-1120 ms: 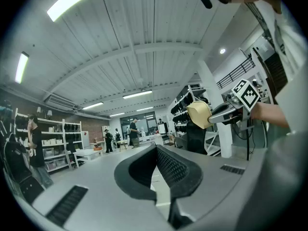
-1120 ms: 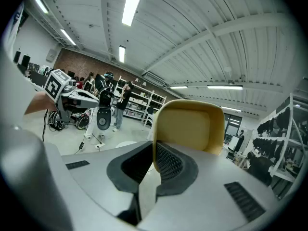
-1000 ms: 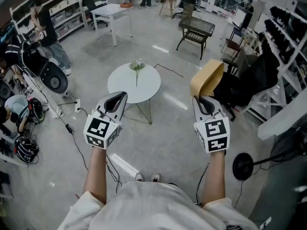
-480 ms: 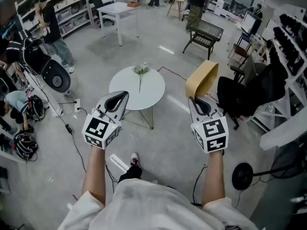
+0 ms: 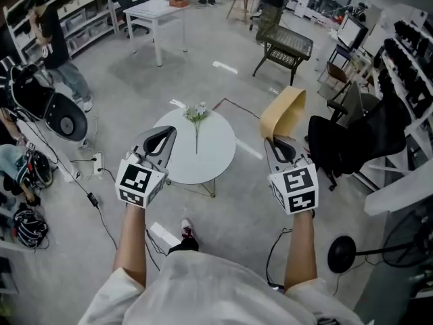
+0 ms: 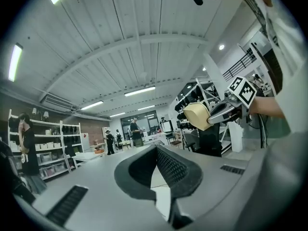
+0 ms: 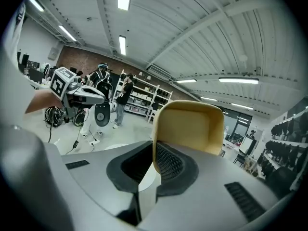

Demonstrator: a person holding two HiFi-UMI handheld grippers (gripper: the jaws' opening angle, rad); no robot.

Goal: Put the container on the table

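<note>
A tan plastic container (image 5: 284,114) stands tilted in the air, and my right gripper (image 5: 275,141) is shut on its rim. In the right gripper view the container (image 7: 192,126) fills the space just past the right gripper (image 7: 154,150), its wall pinched between the pads. The round white table (image 5: 210,161) stands on the floor ahead, between the two grippers, with a small flower sprig (image 5: 197,117) lying on it. My left gripper (image 5: 168,133) hovers over the table's left edge, shut and empty. The left gripper view shows the left gripper (image 6: 156,148) with its tips together, and the container (image 6: 197,115) off to the right.
A black office chair (image 5: 352,137) stands right of the table, with a black stand base (image 5: 345,252) on the floor nearer me. Farther off are a black bench (image 5: 284,42) and a white square table (image 5: 157,11). A person (image 5: 54,39), a black round machine (image 5: 57,110) and cables are at the left.
The person has walked forward, so the round table has come closer and now sits between the grippers. The right gripper still holds the container, and the left stays shut and empty.
</note>
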